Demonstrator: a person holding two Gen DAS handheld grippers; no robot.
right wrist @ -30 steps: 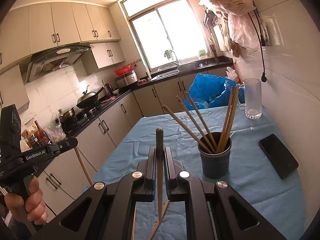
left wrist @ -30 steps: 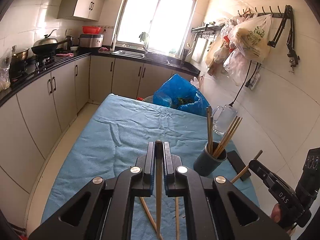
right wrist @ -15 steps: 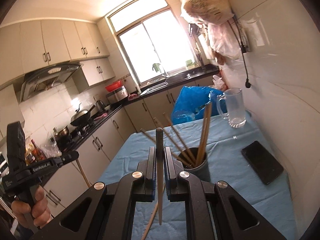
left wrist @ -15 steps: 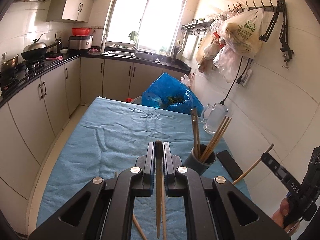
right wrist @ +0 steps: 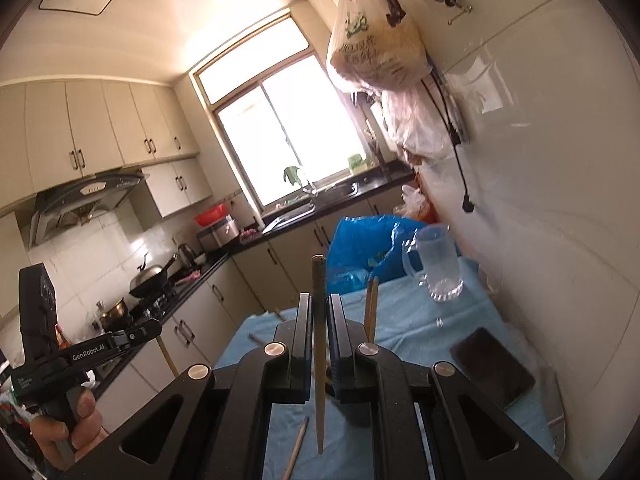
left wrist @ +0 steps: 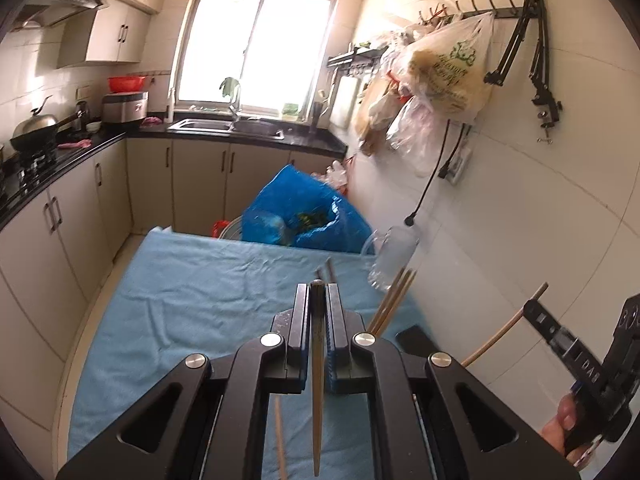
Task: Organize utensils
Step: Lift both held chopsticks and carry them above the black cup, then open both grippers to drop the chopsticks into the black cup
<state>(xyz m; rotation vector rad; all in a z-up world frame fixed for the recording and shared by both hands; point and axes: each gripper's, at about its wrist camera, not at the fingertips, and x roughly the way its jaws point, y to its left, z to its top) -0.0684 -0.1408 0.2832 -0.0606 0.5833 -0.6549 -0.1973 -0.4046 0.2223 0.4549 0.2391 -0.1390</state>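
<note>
Dark utensil holder (right wrist: 352, 412) mostly hidden behind right gripper (right wrist: 319, 304).

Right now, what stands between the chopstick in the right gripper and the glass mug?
Right wrist view: two upright chopsticks rise from behind the right gripper, between its clamped chopstick and the glass mug. Past them, blue cloth.

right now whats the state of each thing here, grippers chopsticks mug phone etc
left gripper: shut on a chopstick, lifted above the cloth
right gripper: shut on a chopstick, lifted
loose chopstick: lying flat on the blue cloth
glass mug: upright, looks empty
phone: flat, screen dark
blue bag: open at the top
</note>
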